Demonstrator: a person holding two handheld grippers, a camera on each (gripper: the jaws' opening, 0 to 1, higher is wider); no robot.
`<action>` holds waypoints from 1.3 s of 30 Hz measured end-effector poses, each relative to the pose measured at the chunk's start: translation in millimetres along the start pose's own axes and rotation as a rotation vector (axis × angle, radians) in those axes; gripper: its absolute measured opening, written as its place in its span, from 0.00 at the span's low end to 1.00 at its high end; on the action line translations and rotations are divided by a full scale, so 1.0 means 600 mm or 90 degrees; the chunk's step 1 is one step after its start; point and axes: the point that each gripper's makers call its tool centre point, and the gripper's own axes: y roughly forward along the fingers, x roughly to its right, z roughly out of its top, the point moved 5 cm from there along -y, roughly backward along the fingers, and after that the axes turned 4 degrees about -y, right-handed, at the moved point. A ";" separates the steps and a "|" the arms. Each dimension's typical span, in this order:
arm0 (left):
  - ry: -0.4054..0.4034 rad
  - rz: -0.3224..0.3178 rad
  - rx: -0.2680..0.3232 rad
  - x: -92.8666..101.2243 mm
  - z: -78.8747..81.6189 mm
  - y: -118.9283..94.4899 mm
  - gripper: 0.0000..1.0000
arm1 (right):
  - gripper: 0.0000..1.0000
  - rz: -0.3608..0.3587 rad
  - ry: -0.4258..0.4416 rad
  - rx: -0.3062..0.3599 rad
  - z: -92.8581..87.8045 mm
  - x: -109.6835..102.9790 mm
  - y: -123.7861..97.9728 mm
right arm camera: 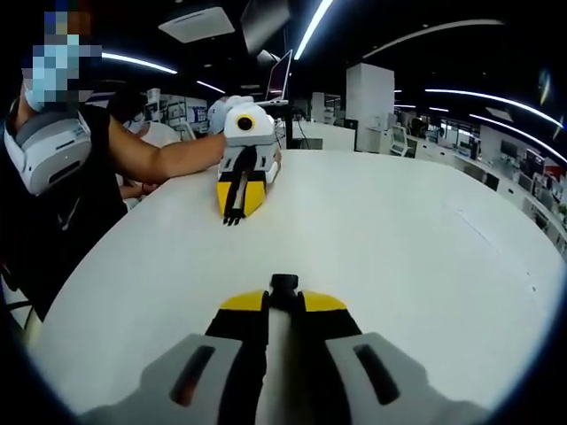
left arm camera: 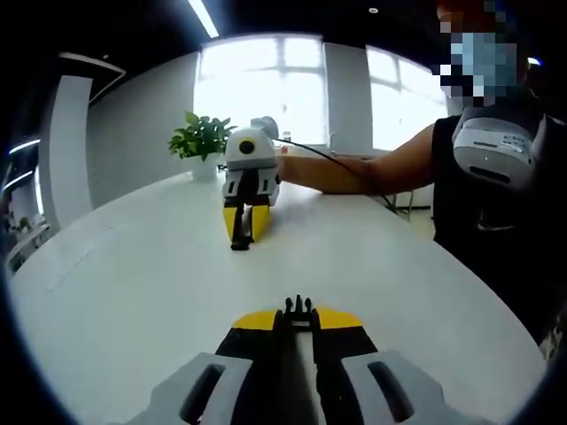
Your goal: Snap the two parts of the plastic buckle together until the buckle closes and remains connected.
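In the left gripper view the left gripper (left arm camera: 299, 312) rises from the bottom edge with its 2 yellow-tipped jaws pressed close on a black pronged buckle part (left arm camera: 299, 309), whose small teeth stick out past the tips. Across the white table (left arm camera: 133, 283), well apart from it, the right gripper (left arm camera: 241, 241) points back toward the camera, tips down near the tabletop, its jaws closed on a dark piece that is too small to make out clearly here. A person's forearm (left arm camera: 332, 173) reaches in from the right behind that gripper, and a potted plant (left arm camera: 202, 142) stands on the table's far edge before bright windows (left arm camera: 266, 84). In the right gripper view the right gripper (right arm camera: 283, 290) has its jaws pressed together on the other black buckle part (right arm camera: 283, 283), a blunt squarish end showing between the yellow tips. Facing it from across the table (right arm camera: 425, 257) is the left gripper (right arm camera: 235, 215), tilted tip-down, with a dark strip of buckle hanging at its jaws. The 2 buckle halves are apart, each pinched in its own gripper with open tabletop between them. The person's arm (right arm camera: 168, 159) runs in from the left.
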 end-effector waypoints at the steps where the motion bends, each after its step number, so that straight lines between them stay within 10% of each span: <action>1: 0.000 0.000 0.000 0.000 0.000 0.000 0.12 | 0.12 0.000 0.000 0.000 0.000 0.000 0.000; 39: -0.042 0.133 0.062 -0.055 0.036 -0.014 0.11 | 0.09 -0.052 0.000 0.017 0.030 -0.002 -0.031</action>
